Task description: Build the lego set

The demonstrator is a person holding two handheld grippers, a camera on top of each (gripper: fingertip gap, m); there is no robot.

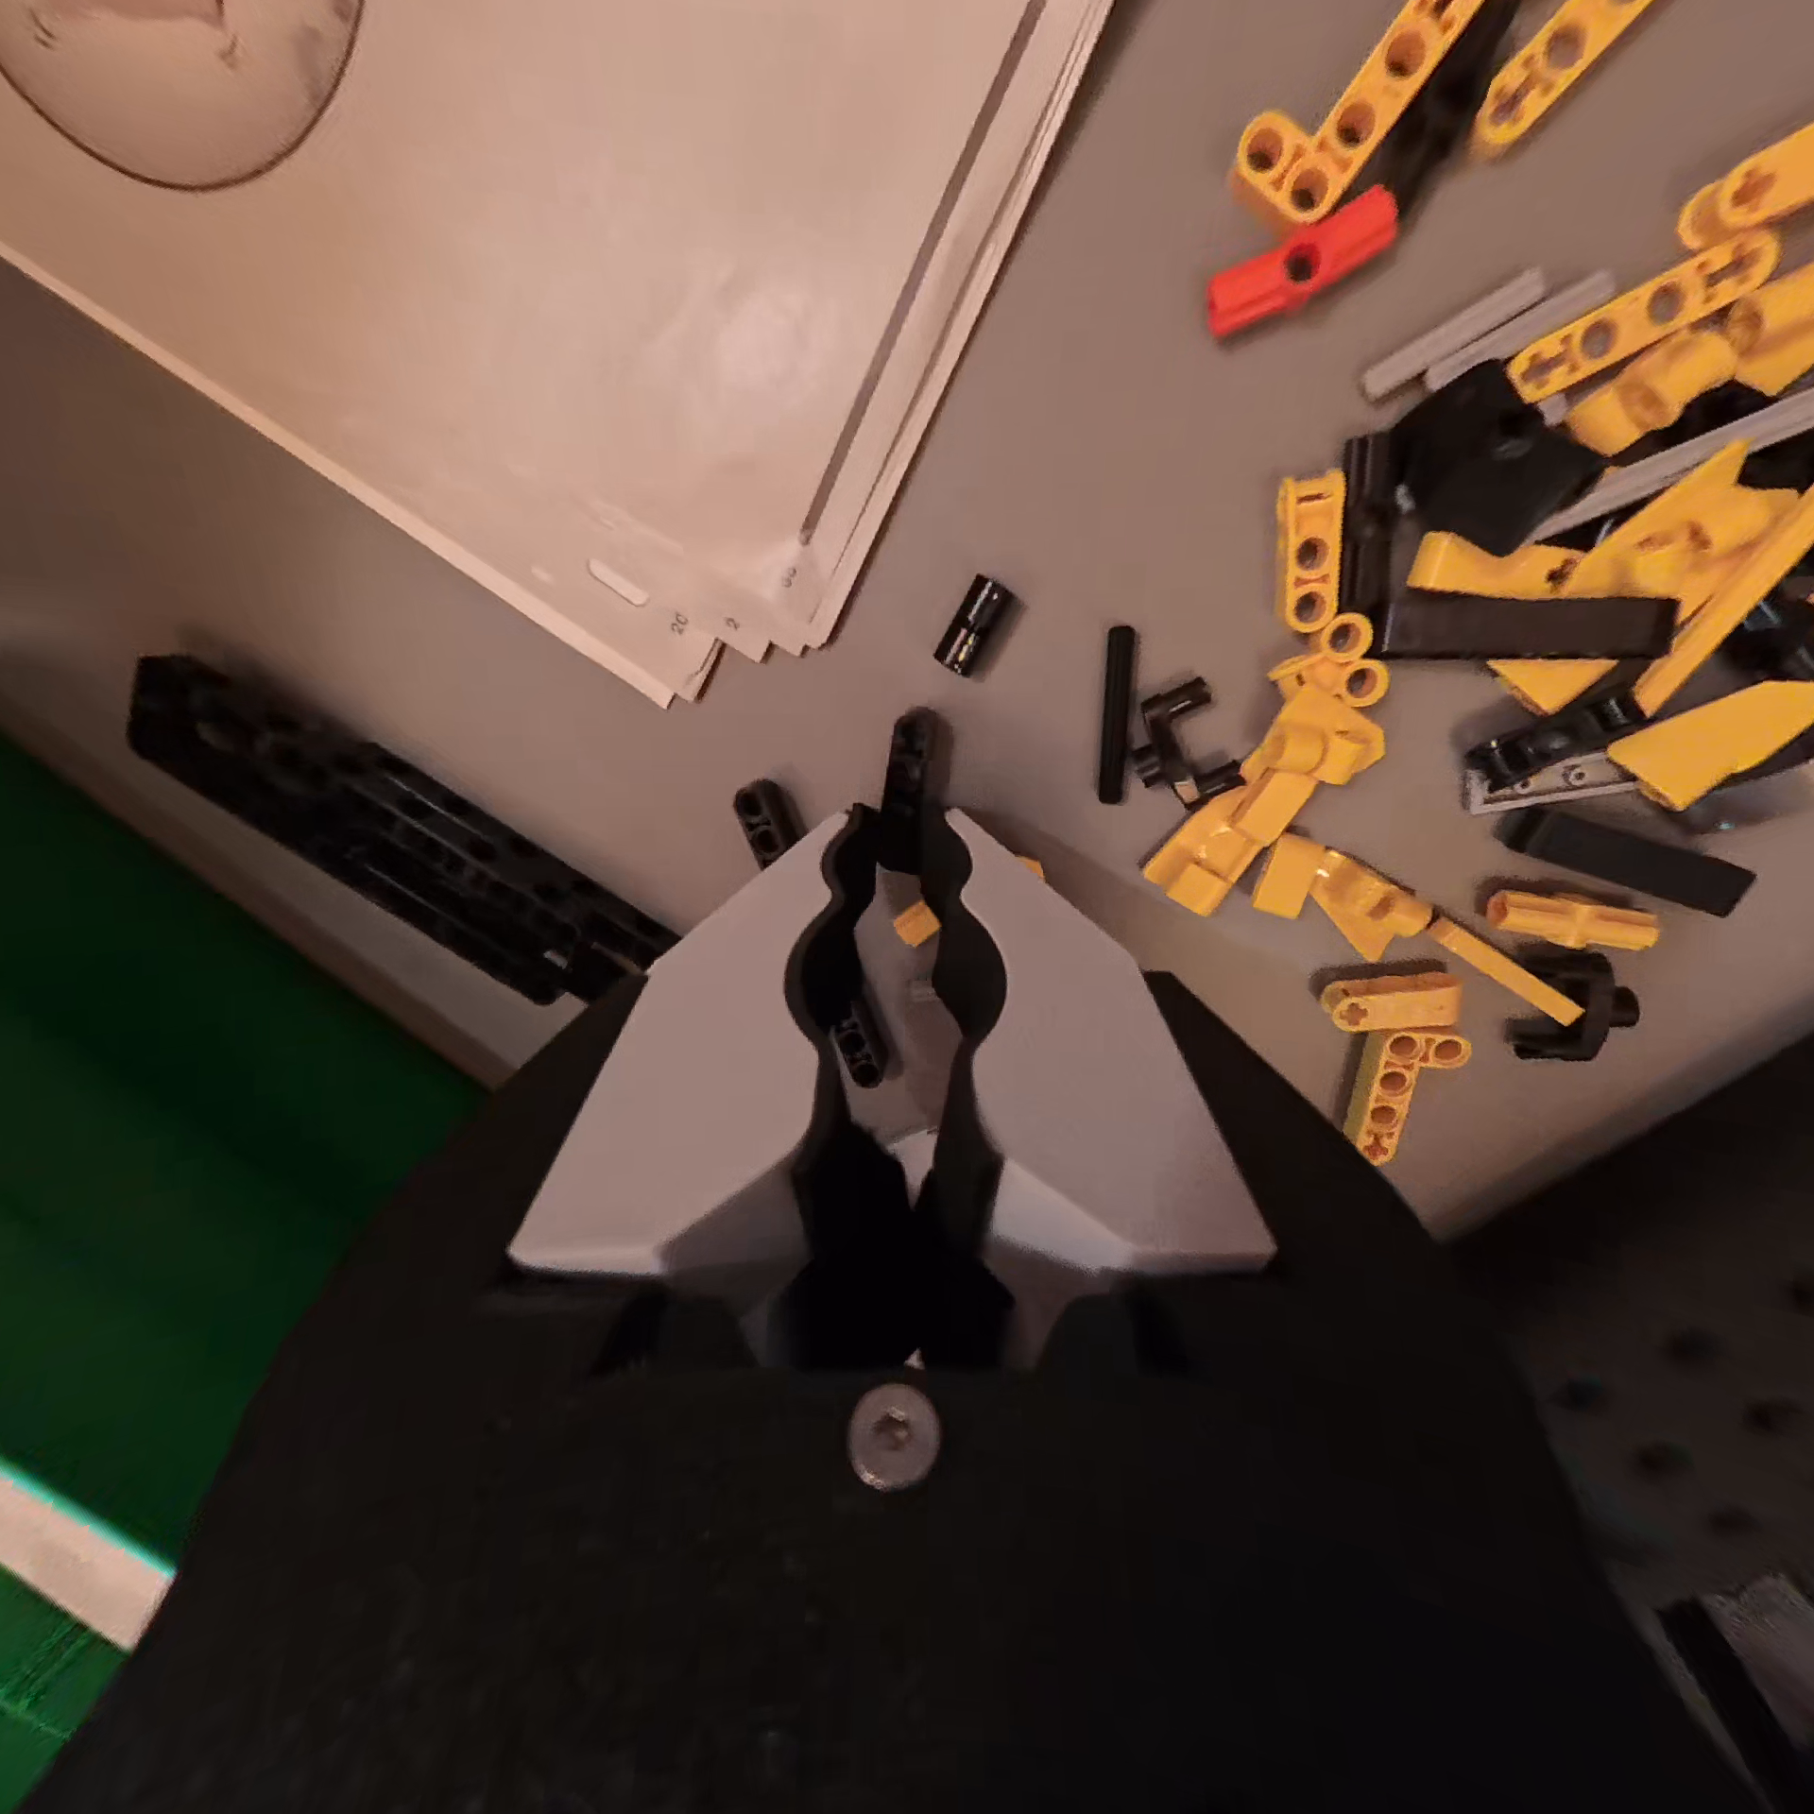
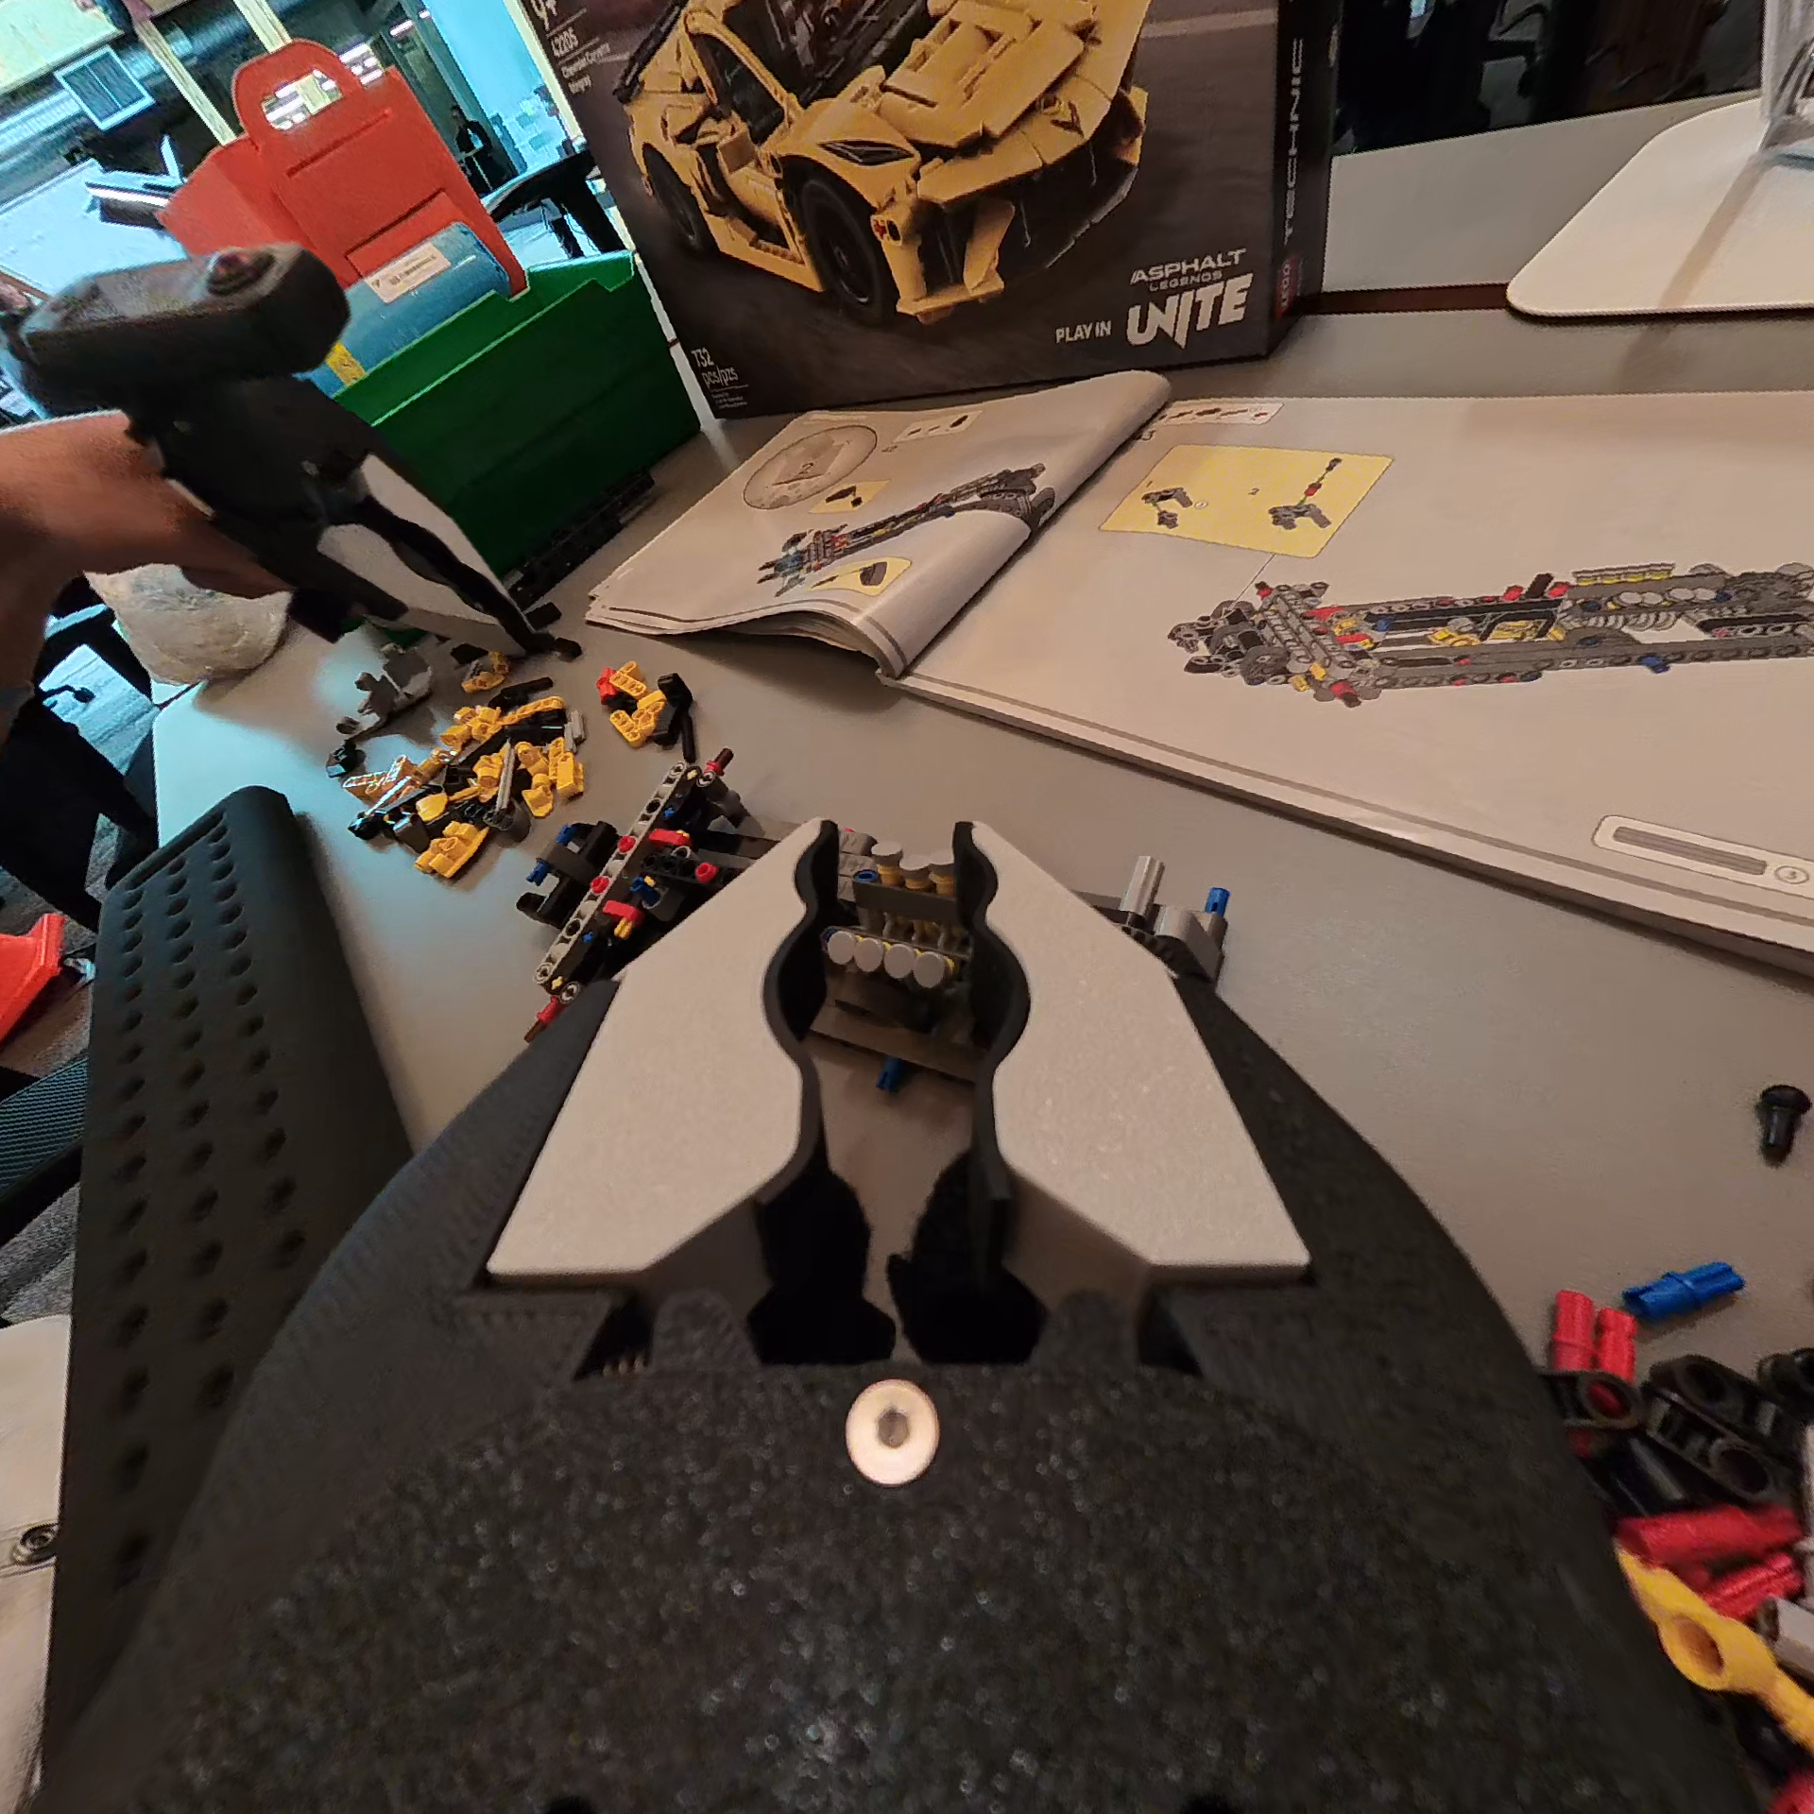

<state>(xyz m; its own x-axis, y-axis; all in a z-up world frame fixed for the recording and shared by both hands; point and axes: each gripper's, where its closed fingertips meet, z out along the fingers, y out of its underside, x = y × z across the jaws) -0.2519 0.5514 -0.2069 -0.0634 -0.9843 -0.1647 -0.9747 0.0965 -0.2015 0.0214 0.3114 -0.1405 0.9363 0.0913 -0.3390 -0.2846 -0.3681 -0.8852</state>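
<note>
In the left wrist view my left gripper (image 1: 903,834) is shut on a short black beam (image 1: 913,775) that sticks out past its tips, just above the grey table (image 1: 1080,491). It also shows in the right wrist view (image 2: 550,643), held by a hand, tips down beside the yellow pieces (image 2: 491,775). My right gripper (image 2: 893,839) is closed around the engine block of the partly built chassis (image 2: 893,952), which rests on the table and extends to both sides (image 2: 628,883).
An open instruction booklet (image 2: 1472,589) lies behind the chassis, with the set's box (image 2: 982,196) and a green bin (image 2: 540,393) further back. Loose yellow and black pieces (image 1: 1571,589) and long black beams (image 1: 393,834) surround the left gripper. Red and black pins (image 2: 1688,1472) lie at right. There is about 35 cm between the tips of the two grippers.
</note>
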